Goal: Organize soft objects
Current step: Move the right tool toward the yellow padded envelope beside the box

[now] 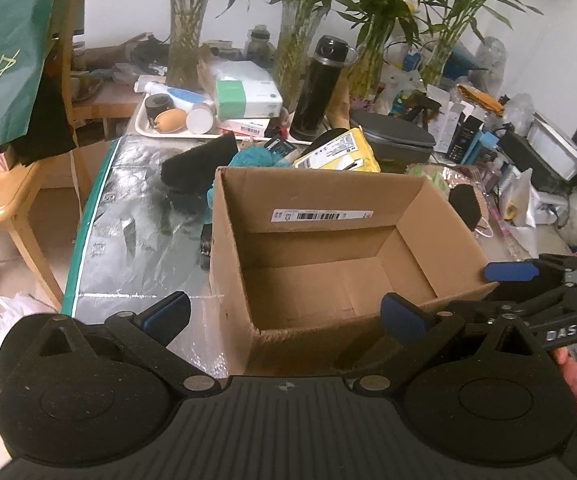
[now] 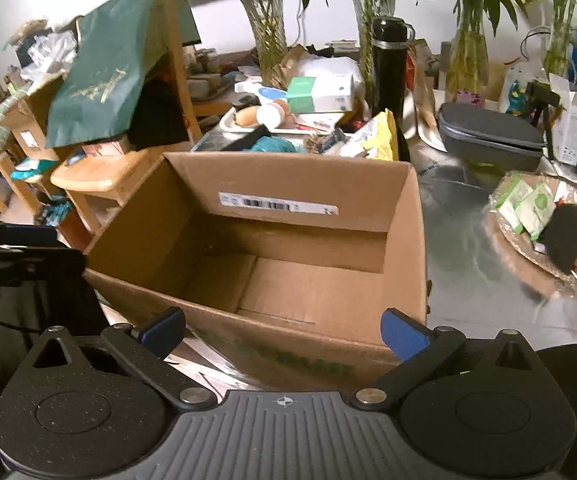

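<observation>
You held left gripper (image 1: 286,312) spread wide, empty, at near rim of open brown cardboard box (image 1: 328,216); right gripper (image 2: 282,330) likewise wide, nothing between pads. Box was bare inside. Soft candidates lay beyond it: crumpled teal cloth (image 1: 254,156) at 11 o'clock, black face mask (image 2: 562,236) on woven tray (image 2: 528,264) at 2 o'clock. Best approach, I judged: reach over far wall, pinch cloth at bunched middle, lift clear of yellow packet (image 1: 344,152).

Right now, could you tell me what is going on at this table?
A person holds a gripper in each hand over an open cardboard box on a cluttered table. The left gripper and right gripper are both open and hold nothing. The box looks empty, so no soft object has gone in yet; a black face mask lies on a woven tray to its right.
</observation>
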The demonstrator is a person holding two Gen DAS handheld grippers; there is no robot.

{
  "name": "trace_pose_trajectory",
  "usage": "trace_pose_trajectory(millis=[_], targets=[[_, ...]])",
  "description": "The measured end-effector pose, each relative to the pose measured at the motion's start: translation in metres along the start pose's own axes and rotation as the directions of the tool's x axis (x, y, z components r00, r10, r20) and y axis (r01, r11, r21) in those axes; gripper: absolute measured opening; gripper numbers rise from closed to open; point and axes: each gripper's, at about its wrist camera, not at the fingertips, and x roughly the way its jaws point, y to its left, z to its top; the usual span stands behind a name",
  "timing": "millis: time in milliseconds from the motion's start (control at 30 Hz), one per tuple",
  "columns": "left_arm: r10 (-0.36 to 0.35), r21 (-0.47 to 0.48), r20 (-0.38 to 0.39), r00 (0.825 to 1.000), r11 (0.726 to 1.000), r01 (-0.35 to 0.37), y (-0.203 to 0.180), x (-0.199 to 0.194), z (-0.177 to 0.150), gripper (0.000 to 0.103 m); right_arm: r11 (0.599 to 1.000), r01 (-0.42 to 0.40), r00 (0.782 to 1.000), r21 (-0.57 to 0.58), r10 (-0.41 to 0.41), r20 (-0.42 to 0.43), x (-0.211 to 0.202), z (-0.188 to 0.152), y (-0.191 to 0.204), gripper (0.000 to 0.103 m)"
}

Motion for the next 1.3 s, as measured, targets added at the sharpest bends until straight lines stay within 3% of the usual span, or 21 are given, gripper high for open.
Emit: trace_pose_trajectory(millis=[167, 700, 1033, 1300], targets=[[-0.003, 0.001, -0.008, 1.000, 1.000, 0.003, 0.001, 0.005, 0.006, 0.103, 0.999, 0.030, 0.999, -0.025, -0.029, 0.035, -0.009, 0.017, -0.001, 0.103], [-0.018, -0.016, 0.014, 1.000, 1.000, 0.018, -0.001, 0.016, 0.050, 0.103, 0.986, 0.166, 0.986, -0.027, -0.165, 0.027, 0.002, 0.066, -0.030, 0.103], [-0.029, 0.011, 0.042, 0.999, 1.000, 0.029, 0.000, 0.023, 0.072, 0.103, 0.988, 0.154, 0.988, 0.019, -0.154, -0.014, 0.020, 0.101, -0.054, 0.103], [-0.019, 0.021, 0.045, 0.999, 1.000, 0.018, 0.004, 0.029, 0.077, 0.103, 0.985, 0.163, 0.986, -0.048, -0.164, -0.017, 0.041, 0.114, -0.060, 0.103]])
